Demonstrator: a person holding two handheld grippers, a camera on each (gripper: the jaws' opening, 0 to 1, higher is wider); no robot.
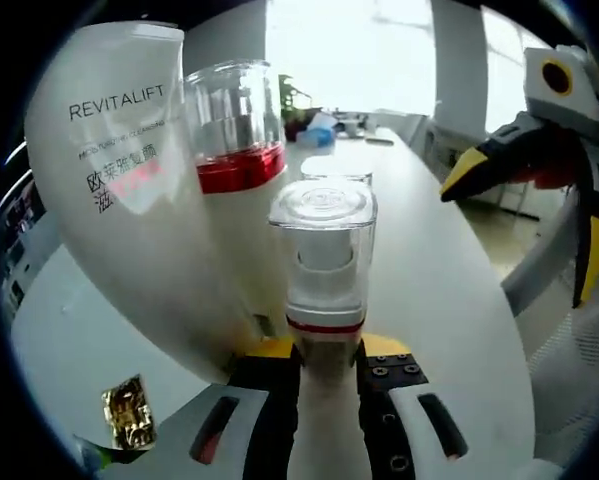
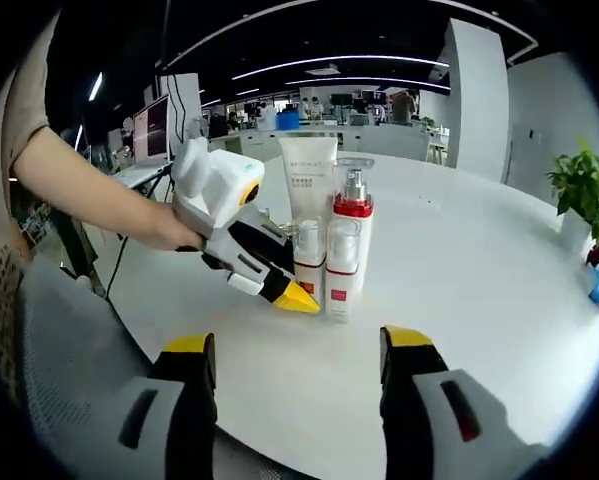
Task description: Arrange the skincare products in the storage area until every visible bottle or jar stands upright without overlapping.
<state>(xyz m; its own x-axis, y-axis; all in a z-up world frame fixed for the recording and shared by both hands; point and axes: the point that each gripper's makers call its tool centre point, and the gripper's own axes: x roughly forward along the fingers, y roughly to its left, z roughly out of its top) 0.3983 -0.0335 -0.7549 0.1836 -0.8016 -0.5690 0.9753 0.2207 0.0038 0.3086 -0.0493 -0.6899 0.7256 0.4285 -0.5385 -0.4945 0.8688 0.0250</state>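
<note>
The skincare products are seen grouped near the centre of the white worktop (image 2: 479, 270) in the right gripper view: a white tube (image 2: 310, 185) standing on its cap at the back, a tall red-collared pump bottle (image 2: 351, 235) at about 3 o'clock of it, and two small clear-capped bottles in front, all upright and close together. In the left gripper view, one small bottle (image 1: 324, 270) is held at its base between the left tongs (image 1: 324, 375), which are pressed onto it; the Revitalift tube (image 1: 129, 170) and the pump bottle (image 1: 239, 160) rise at 10 to 11 o'clock of it. The right tongs (image 2: 294, 350) are spread and hold nothing, well back from the group. The step in hand is judged to be the placing or straightening of this small bottle. Next, a gentle release is called for, and a straight withdrawal, so that the crowded neighbours are not knocked over.
</note>
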